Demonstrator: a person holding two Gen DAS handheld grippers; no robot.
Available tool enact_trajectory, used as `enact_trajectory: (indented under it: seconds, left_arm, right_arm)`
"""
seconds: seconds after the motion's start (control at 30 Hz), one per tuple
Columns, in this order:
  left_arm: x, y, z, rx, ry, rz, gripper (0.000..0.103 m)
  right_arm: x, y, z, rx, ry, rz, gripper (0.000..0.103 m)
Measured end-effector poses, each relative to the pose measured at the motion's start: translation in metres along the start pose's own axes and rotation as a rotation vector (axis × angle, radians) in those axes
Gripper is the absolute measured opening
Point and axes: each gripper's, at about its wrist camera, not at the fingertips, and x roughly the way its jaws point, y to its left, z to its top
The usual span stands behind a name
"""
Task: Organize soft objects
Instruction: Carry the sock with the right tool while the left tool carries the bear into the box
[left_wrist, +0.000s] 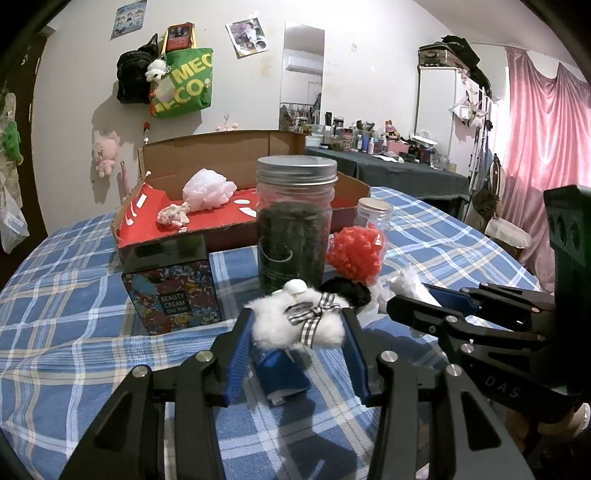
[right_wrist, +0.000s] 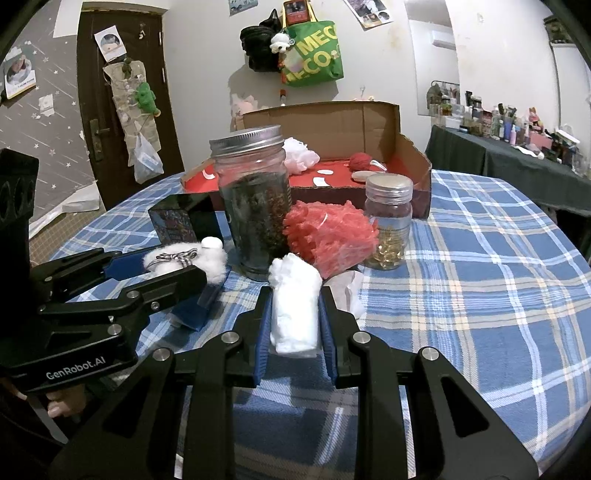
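Observation:
My left gripper (left_wrist: 298, 320) is shut on a white fluffy toy (left_wrist: 295, 325) with a checked ribbon bow, held just above the blue plaid tablecloth (left_wrist: 74, 332); a blue cloth piece (left_wrist: 282, 373) hangs under it. The same toy (right_wrist: 207, 260) and left gripper (right_wrist: 173, 266) show at the left of the right wrist view. My right gripper (right_wrist: 294, 295) is shut on a white cotton roll (right_wrist: 294, 302). A red mesh puff (right_wrist: 330, 236) and a black scrunchie (left_wrist: 349, 291) lie near the jars. The cardboard box (left_wrist: 236, 225) with a red floor holds a pale pink puff (left_wrist: 208, 188).
A tall jar (left_wrist: 293, 225) of dark leaves with a metal lid stands just ahead. A small jar (right_wrist: 388, 221) of yellow capsules is right of it. A patterned cream box (left_wrist: 171, 284) sits left. Crumpled white paper (right_wrist: 347, 291) lies beside the cotton roll. A dark dresser (right_wrist: 517, 162) stands right.

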Motion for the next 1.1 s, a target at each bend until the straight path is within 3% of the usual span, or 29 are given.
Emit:
enact_trajectory:
  seconds: [0.37, 0.8, 1.1]
  left_arm:
    - [-0.003, 0.009, -0.001, -0.021, -0.001, 0.028, 0.048]
    - [-0.021, 0.064, -0.011, -0.081, 0.013, 0.17, 0.048]
    - [-0.021, 0.102, -0.011, -0.131, 0.039, 0.242, 0.048]
  right_arm:
    - [0.0, -0.005, 0.0, 0.013, 0.001, -0.017, 0.023]
    - [-0.006, -0.043, 0.002, 0.072, 0.014, -0.088, 0.023]
    - [0.004, -0.072, 0.009, 0.132, 0.076, -0.083, 0.023]
